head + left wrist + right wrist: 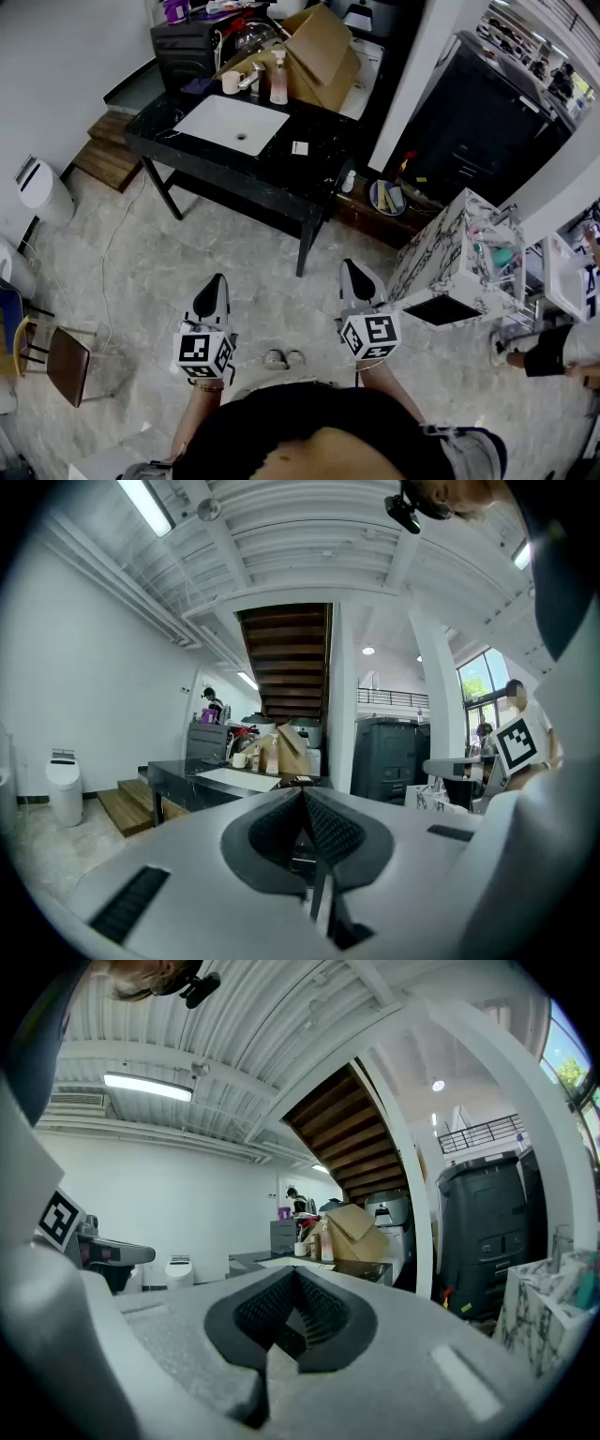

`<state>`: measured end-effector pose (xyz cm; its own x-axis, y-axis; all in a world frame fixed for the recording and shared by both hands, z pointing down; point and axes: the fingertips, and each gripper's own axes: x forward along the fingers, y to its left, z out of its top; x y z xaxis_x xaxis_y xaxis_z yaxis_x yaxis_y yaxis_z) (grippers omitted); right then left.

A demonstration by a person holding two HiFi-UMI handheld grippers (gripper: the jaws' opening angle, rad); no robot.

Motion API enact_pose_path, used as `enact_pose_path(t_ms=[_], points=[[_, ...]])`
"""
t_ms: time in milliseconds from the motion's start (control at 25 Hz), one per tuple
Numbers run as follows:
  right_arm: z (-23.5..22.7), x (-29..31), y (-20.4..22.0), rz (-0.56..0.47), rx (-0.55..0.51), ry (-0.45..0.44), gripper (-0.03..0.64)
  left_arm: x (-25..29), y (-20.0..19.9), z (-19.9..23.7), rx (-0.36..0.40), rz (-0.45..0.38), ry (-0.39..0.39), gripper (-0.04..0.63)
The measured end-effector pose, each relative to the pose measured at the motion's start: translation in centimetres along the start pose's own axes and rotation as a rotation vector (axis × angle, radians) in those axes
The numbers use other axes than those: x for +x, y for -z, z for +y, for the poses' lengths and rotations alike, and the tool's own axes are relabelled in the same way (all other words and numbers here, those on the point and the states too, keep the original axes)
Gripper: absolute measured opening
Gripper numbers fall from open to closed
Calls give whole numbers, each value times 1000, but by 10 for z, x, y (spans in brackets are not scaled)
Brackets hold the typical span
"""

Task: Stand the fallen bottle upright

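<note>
While both the left gripper (217,284) and right gripper (355,274) have jaws pressed together on nothing, the clear pink pump bottle (278,81) stands upright well ahead of them on the black table (317,178), beside its white sink (232,124).

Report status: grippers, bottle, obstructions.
Left gripper shut, empty; right gripper shut, empty. Both well short of the sink counter. Pump bottle there stands upright; no fallen bottle made out. Nothing seen in the way.
</note>
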<state>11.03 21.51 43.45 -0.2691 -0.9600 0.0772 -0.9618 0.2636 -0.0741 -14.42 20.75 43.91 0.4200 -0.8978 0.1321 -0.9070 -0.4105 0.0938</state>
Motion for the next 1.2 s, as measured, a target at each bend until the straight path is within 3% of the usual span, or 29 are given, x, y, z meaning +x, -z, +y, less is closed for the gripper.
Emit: enact_pose_path(t_ms=[480,720,1080,1200], points=[[-5,-4,3,-3,-17,22,5,-3,21,-8,-2,41,9,3],[-9,0,0,-42,45,14,5,-3,26,-5,-2,50,-3,3],[-10,12,-1,-17,-15,-10,7,8,26,-2,4,57,-14,3],[-8,13,1,-12,-22,-35,40,12,26,-4,2,61,-7,3]])
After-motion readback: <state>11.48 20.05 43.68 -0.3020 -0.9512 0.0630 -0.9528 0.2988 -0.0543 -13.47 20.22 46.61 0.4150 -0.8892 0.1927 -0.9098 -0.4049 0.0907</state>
